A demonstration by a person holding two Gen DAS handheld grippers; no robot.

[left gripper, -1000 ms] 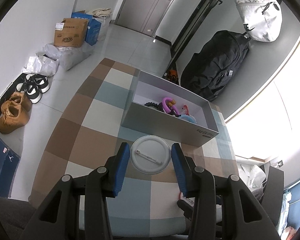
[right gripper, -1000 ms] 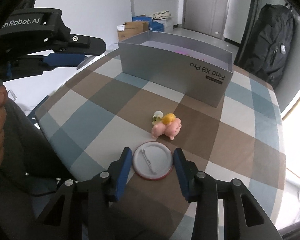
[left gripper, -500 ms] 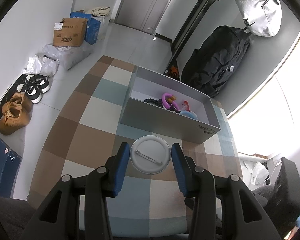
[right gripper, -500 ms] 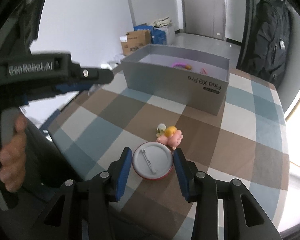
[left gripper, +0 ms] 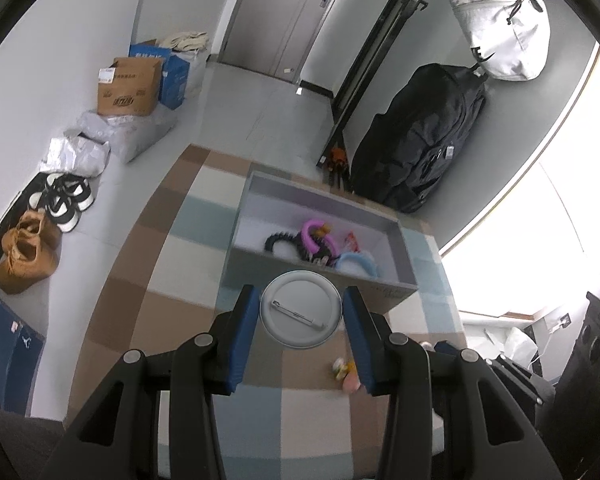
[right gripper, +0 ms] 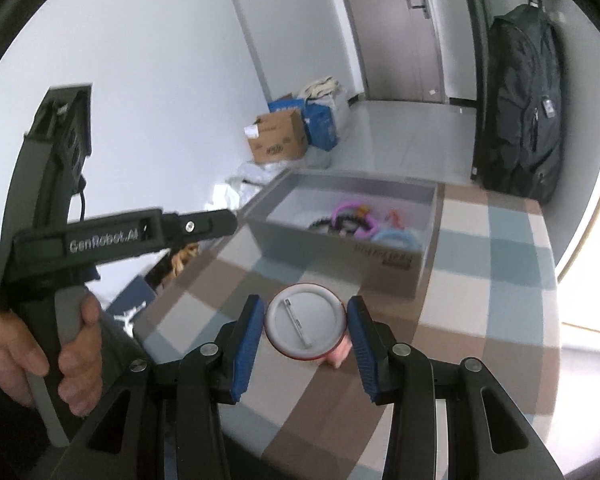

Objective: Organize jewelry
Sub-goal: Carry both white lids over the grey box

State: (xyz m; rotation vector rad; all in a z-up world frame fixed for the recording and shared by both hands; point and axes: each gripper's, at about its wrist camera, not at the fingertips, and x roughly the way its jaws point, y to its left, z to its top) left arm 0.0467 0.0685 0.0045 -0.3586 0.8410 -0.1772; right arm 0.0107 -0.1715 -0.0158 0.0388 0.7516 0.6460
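White walls and a pale grey floor point(left gripper: 259, 112), with a grey door point(left gripper: 283, 12) at the far end. Cardboard box point(left gripper: 127, 86), shoes point(left gripper: 65, 200) and plastic bags sat along the wall. A black backpack point(left gripper: 416, 148) leaned by the bright window point(left gripper: 540, 220).

On my left tool point(left gripper: 300, 316) I see two black arms with triangular cut-outs, a round silver screw at each joint, and ribbed blue pads point(left gripper: 243, 332) lining the inner faces. My right tool point(right gripper: 306, 322) is built the same: black links, silver screws, blue ribbed pads point(right gripper: 362, 344). From the right camera the left unit shows side-on as a black body with white "GenRobot.AI" lettering, a small screw beside it, a grey handle and a thin black cable behind.
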